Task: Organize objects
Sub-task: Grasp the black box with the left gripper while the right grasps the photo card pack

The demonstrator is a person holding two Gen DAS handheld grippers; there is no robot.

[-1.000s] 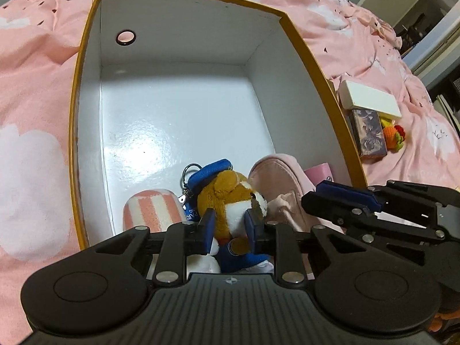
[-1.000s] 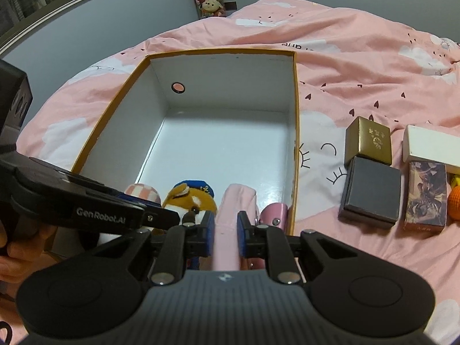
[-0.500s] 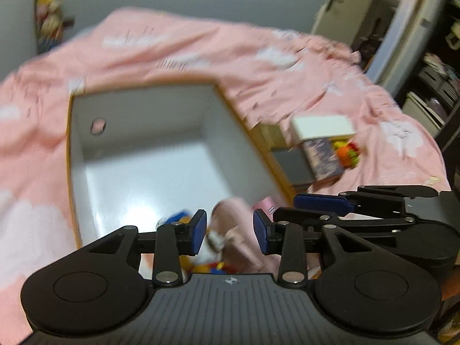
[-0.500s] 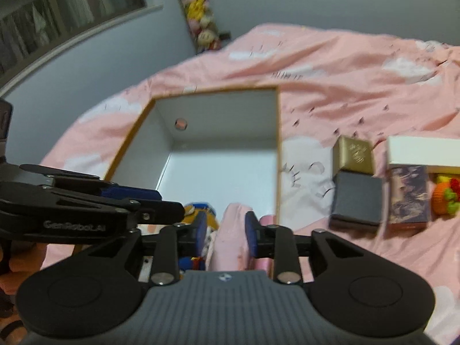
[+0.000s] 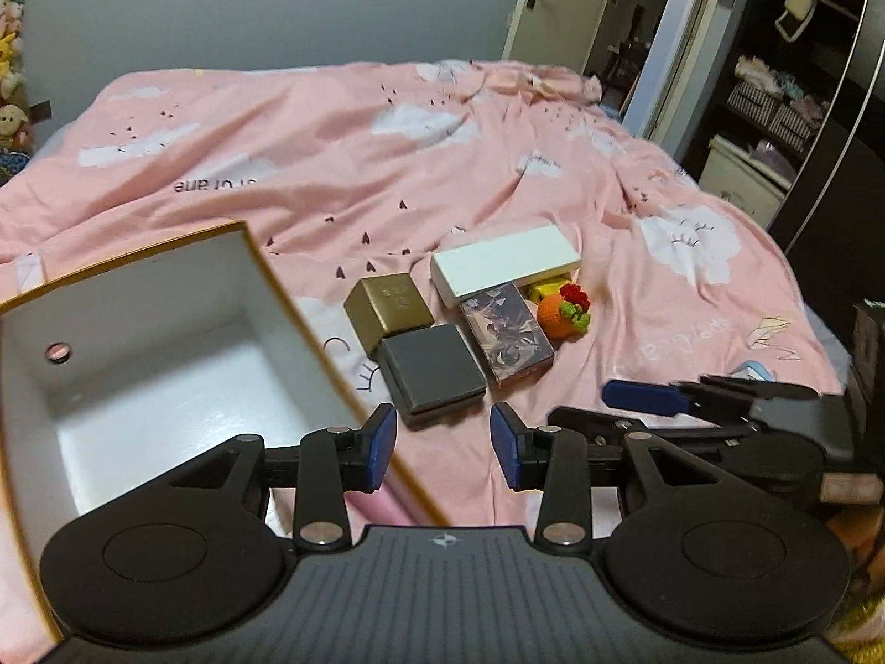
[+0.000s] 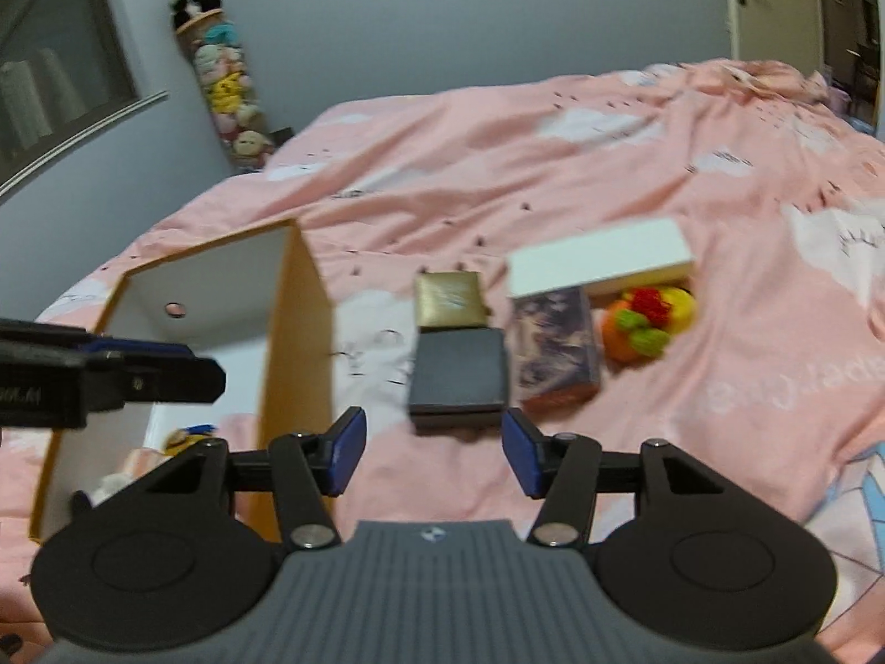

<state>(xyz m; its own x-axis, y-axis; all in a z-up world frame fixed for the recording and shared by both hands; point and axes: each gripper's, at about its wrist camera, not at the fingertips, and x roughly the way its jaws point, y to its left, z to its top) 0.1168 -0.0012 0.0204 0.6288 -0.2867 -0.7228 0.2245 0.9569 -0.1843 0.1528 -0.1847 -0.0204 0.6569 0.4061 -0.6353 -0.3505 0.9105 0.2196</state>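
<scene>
Both hand-held grippers have let go of the toys and swung up out of the white box (image 5: 166, 365); we now face the bed. Our right hand-held gripper (image 6: 431, 454) hangs spread and empty, the dark grey box (image 6: 459, 373) just ahead between its fingertips. Our left hand-held gripper (image 5: 445, 445), also spread and empty, sits slightly left of it.

We see the left gripper (image 5: 445, 445) spread wide, empty, above the pink bedspread (image 5: 387, 166). Dark grey box (image 5: 431, 373) lies just ahead; white storage box (image 5: 166, 343) sits left.
</scene>
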